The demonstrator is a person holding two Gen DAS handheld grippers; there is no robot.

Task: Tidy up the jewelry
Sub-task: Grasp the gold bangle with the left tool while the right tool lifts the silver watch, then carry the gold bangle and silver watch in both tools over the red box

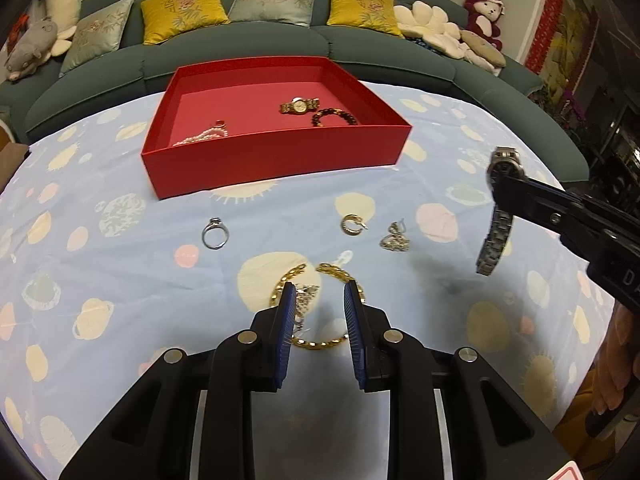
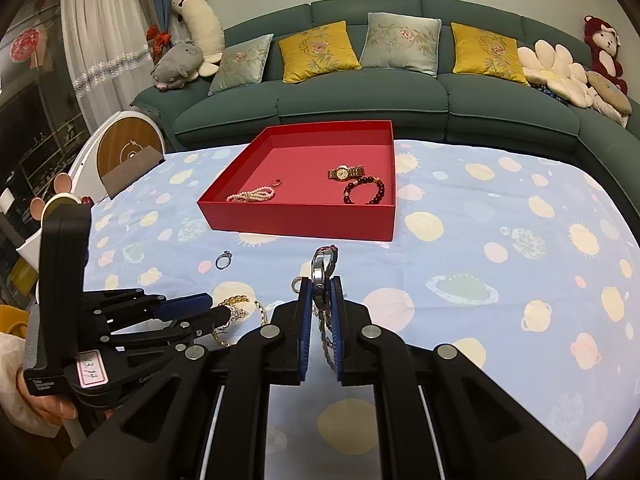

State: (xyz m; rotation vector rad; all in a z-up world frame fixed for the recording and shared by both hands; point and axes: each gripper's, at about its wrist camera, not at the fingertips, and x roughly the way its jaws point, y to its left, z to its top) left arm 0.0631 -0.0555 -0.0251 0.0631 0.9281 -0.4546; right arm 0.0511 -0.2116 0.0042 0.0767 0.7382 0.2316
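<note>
**Silver watch pinched in the right gripper, gold chain under the left one**

So the right gripper [image 2: 320,292] is clamped on a silver watch [image 2: 323,268], jaws nearly together with the case squeezed between the blue pads and the metal band dangling below, clear of the tablecloth [image 2: 500,208]. It's held in front of the red tray's [image 2: 296,222] near wall, not over it.

The left gripper [image 1: 320,294] is spread wide with nothing in it, low over a gold chain bracelet [image 1: 320,342] and a small silver piece [image 1: 306,294] that sit between and under its fingers.

In the tray: gold watch [image 1: 299,106], dark bead bracelet [image 1: 334,116], pearl strand [image 1: 202,136], and a small red ring [image 1: 220,123]. On the cloth nearby: silver ring [image 1: 215,233], gold hoop earring [image 1: 353,225], silver earring [image 1: 395,238].
</note>
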